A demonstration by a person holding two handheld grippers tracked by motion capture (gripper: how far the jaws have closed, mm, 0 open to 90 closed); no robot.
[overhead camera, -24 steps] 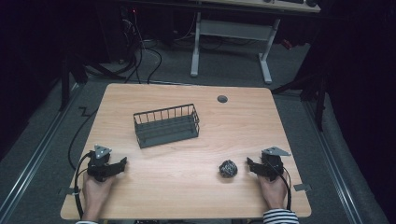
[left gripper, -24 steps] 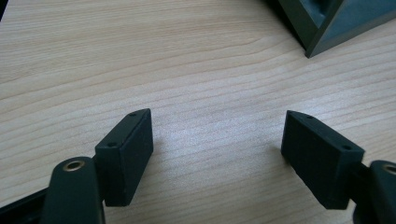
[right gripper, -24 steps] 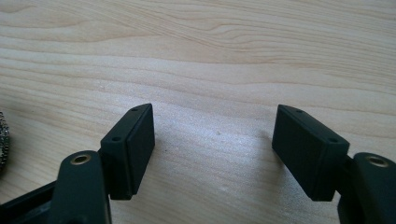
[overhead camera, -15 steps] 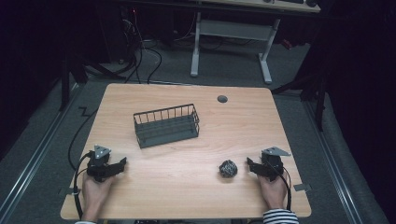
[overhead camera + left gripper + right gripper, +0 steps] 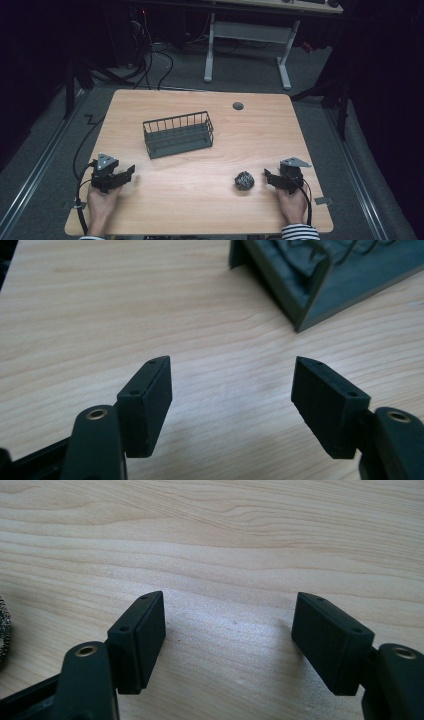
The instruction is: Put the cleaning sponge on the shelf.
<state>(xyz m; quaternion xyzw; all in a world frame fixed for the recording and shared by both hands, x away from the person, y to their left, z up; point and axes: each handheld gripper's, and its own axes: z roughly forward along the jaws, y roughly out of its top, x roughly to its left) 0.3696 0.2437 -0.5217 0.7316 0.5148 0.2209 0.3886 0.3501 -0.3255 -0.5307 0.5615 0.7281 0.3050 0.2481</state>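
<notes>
Matt wood table (image 5: pixel 200 205), wire basket (image 5: pixel 178 133)

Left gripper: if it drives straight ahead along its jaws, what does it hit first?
Probably the near corner of the dark wire basket. The left gripper is open over bare table, and the basket sits ahead, slightly right of its line, so depth is uncertain.

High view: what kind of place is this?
Probably a lab or workshop data-collection station, not a home: a light wooden table on grey carpet, loose black cables on the floor behind it, and a white-legged workbench beyond.
</notes>
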